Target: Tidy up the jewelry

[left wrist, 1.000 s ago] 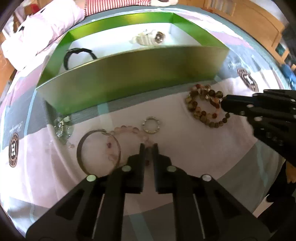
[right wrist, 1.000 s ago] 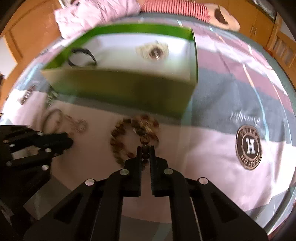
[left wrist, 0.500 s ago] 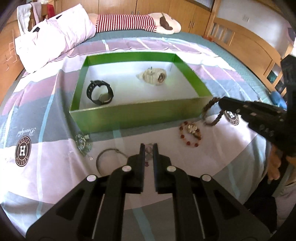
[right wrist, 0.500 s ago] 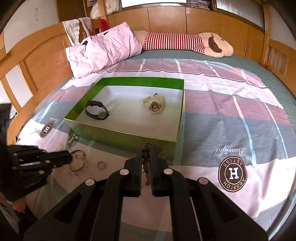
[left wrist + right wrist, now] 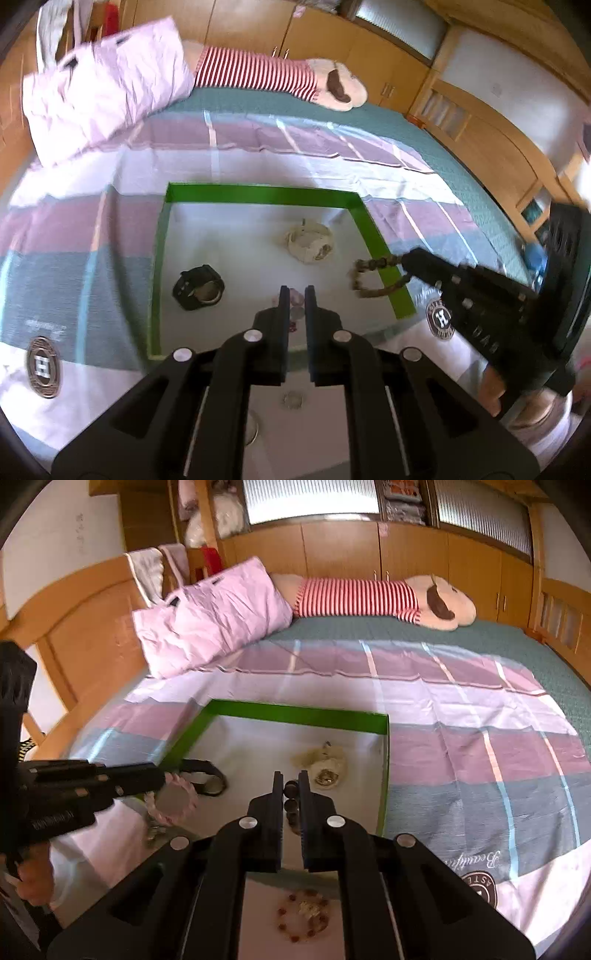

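Note:
A green box with a white floor lies on the bed and holds a black watch and a cream watch. My left gripper is shut on a pink bead bracelet, which dangles above the box's near left part. My right gripper is shut on a brown bead bracelet, which hangs over the box's right wall. In the right wrist view the brown beads show between the fingers. Both grippers point down into the box.
On the sheet in front of the box lie a small ring, a metal bangle and a red-bead bracelet. A pink pillow and a striped plush toy lie at the head. Wooden bed rails flank both sides.
Both grippers rose from the sheet with their bracelets and moved forward over the green box. The views now look down into the box rather than at its front wall.

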The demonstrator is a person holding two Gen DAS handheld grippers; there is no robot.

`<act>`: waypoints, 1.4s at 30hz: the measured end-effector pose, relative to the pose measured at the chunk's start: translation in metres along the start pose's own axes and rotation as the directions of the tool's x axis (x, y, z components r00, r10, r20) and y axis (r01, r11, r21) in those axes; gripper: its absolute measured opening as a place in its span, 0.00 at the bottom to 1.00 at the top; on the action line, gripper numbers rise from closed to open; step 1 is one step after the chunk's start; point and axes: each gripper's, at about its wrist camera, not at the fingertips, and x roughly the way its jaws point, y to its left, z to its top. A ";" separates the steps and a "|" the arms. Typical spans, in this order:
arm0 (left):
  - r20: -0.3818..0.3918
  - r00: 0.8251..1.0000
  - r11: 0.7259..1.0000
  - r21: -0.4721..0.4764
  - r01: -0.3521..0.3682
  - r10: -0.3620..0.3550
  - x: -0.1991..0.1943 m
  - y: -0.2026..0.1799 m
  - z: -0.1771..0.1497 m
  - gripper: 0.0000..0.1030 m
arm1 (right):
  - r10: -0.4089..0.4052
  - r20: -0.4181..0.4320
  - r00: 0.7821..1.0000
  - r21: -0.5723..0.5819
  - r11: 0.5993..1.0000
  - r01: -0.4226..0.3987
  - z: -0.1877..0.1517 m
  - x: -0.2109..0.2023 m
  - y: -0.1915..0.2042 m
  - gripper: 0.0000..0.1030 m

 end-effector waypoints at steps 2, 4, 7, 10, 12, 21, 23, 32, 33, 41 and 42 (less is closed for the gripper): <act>-0.016 1.000 0.999 -0.030 -0.019 0.018 0.019 0.007 0.004 0.11 | 0.026 -0.051 0.998 0.026 0.999 -0.024 -0.005 0.018 -0.009 0.10; -0.019 0.998 0.997 -0.061 -0.055 0.054 0.032 0.014 0.003 0.24 | 0.020 -0.083 0.996 0.050 0.999 -0.016 -0.007 0.020 -0.012 0.27; -0.040 0.998 0.997 -0.054 -0.051 0.049 0.031 0.014 -0.006 0.26 | 0.048 -0.094 0.994 0.041 0.998 -0.044 -0.007 0.002 -0.010 0.32; -0.067 0.995 0.997 -0.014 -0.074 0.073 0.013 0.008 -0.022 0.29 | 0.041 -0.136 0.990 -0.038 0.998 -0.047 -0.020 -0.019 -0.002 0.31; -0.081 0.993 0.997 0.009 -0.080 0.081 0.004 0.007 -0.036 0.40 | 0.014 -0.183 0.983 -0.079 0.996 -0.029 -0.034 -0.023 0.000 0.31; -0.199 0.942 0.960 -0.004 -0.279 0.272 0.009 0.044 -0.105 0.57 | -0.086 -0.391 0.916 -0.070 0.996 0.063 -0.097 0.038 -0.016 0.20; -0.199 0.940 0.959 -0.007 -0.285 0.278 0.012 0.044 -0.105 0.58 | 0.025 -0.420 0.907 -0.056 0.997 -0.053 -0.099 0.040 -0.004 0.20; -0.192 0.914 0.932 0.015 -0.361 0.357 0.007 0.046 -0.103 0.72 | 0.085 -0.354 0.931 0.114 0.992 -0.047 -0.082 0.027 -0.031 0.21; -0.205 0.910 0.930 0.002 -0.367 0.359 0.009 0.049 -0.103 0.73 | 0.083 -0.372 0.924 0.105 0.993 -0.047 -0.085 0.030 -0.030 0.21; -0.240 0.892 0.918 -0.009 -0.397 0.384 0.020 0.054 -0.111 0.76 | -0.052 -0.408 0.911 -0.126 0.992 0.000 -0.112 0.050 0.016 0.21; -0.235 0.891 0.917 -0.003 -0.400 0.388 0.019 0.053 -0.112 0.78 | -0.076 -0.397 0.915 -0.164 0.986 0.010 -0.113 0.049 0.022 0.21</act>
